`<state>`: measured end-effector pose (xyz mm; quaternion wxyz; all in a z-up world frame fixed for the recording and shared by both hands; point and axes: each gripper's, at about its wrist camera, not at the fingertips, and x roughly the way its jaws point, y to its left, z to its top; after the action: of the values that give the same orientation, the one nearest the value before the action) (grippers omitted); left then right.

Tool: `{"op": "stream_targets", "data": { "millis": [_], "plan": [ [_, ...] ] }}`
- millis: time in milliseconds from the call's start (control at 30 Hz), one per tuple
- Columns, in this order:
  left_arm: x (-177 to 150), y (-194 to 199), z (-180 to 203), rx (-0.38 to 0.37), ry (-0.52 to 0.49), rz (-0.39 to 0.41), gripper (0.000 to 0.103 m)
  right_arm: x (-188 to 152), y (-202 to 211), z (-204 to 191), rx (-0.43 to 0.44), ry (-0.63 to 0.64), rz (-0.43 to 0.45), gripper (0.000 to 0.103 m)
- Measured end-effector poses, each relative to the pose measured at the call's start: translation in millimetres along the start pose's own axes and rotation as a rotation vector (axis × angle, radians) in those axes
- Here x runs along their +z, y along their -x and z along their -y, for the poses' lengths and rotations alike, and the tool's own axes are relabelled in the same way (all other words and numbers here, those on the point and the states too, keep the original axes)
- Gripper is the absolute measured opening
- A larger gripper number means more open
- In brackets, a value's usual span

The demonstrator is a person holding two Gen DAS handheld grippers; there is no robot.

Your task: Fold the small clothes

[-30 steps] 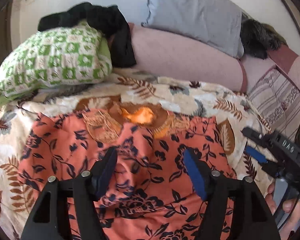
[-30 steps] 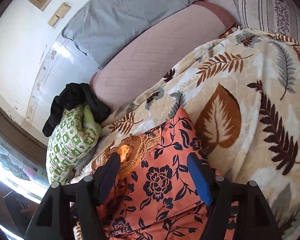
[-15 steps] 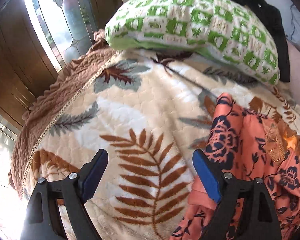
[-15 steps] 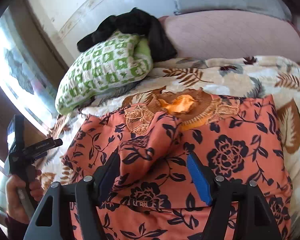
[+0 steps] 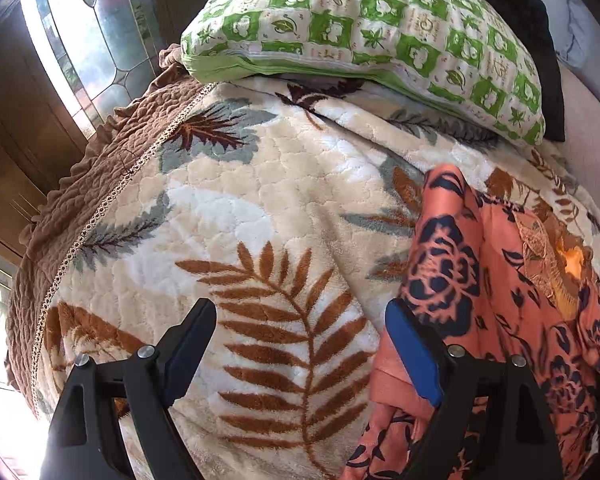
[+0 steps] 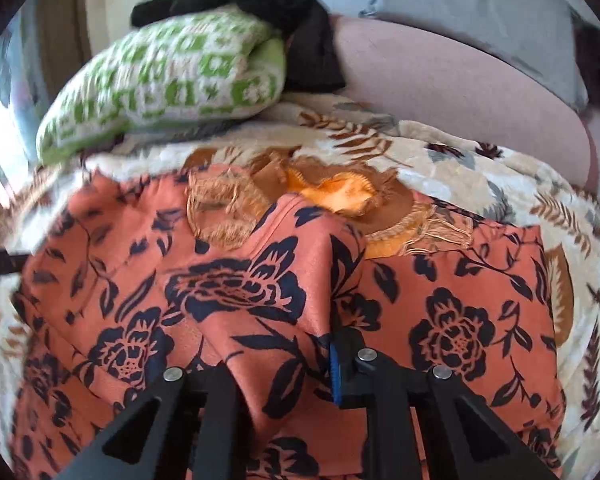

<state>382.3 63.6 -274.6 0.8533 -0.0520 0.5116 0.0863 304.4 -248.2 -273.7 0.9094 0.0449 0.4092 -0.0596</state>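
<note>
While the right gripper (image 6: 284, 364) clamps a raised fold of the orange floral garment (image 6: 236, 292), its jaws have just been closing and the cloth bunches up between them, hiding the left pad under the fabric. That garment lies spread over the leaf-print blanket (image 6: 480, 168), its embroidered neckline (image 6: 332, 196) toward the far side, with a yellow-orange lining showing in the opening. Beyond it sits the green checked pillow (image 6: 168, 76), a black cloth (image 6: 292, 12) draped at its top edge, and a pink bolster (image 6: 440, 84) runs along the back under a grey pillow (image 6: 480, 8).

The left gripper (image 5: 296, 348) hangs released, jaws spread wide over bare blanket with nothing between them; its right-hand blue pad sits just beside the garment's edge (image 5: 452, 264), which lies rumpled to the right. Farther out, the blanket's brown ruffled border (image 5: 100, 184) falls away toward a leaded glass window (image 5: 96, 36), and the green pillow (image 5: 380, 20) rests at the top.
</note>
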Motion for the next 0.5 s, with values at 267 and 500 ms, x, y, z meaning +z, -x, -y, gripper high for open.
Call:
{"op": "stream_targets", "data": {
  "millis": [267, 500],
  "plan": [
    [-12.9, 17.3, 48.8, -0.032, -0.088, 0.049, 0.087, -51.7, 24.8, 165.8, 0.203, -0.589, -0.24, 0.022],
    [-44.2, 17.4, 108.7, 0.081, -0.321, 0.132, 0.087, -62.3, 48.0, 216.7, 0.208, -0.747, -0.159, 0.082]
  ]
}}
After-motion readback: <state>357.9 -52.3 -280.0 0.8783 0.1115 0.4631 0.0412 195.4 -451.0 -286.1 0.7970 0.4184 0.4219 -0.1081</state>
